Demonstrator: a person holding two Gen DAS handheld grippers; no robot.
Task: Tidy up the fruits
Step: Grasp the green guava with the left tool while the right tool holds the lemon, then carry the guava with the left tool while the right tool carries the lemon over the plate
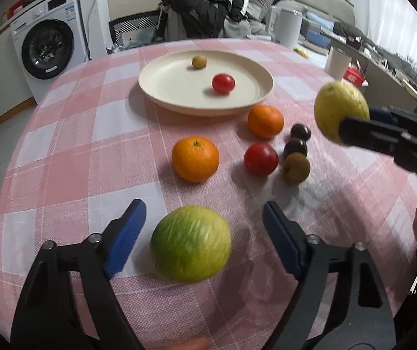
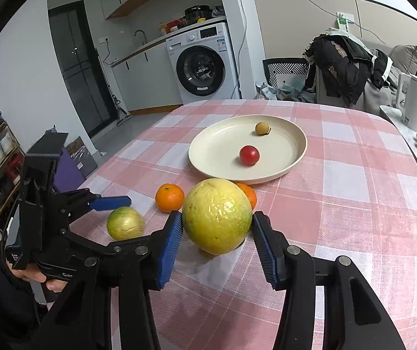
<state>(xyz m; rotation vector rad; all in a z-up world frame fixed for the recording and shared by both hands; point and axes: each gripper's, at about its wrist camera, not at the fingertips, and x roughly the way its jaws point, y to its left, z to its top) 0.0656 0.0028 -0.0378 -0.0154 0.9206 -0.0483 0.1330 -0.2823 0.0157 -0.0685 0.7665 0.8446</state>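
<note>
A: Why is the plate [image 2: 293,157] in the middle of the table [image 1: 71,145]?

B: Likely to collect the fruit; a tomato [image 2: 249,155] sits in it already.

A: And the grippers?

B: The right gripper [image 2: 217,233] clamps a yellow fruit [image 2: 217,215] clear of the cloth. The left gripper [image 1: 205,227] stands wide around a green fruit [image 1: 190,243], pads apart from it.

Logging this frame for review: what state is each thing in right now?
Right gripper: shut on yellow fruit, held above the table.
Left gripper: open around green fruit, pads not touching.
Green fruit: on the cloth.
Plate: upright, holds a small red fruit and a small brown fruit.
Two oranges: loose on the cloth.
Washer: door closed.
</note>
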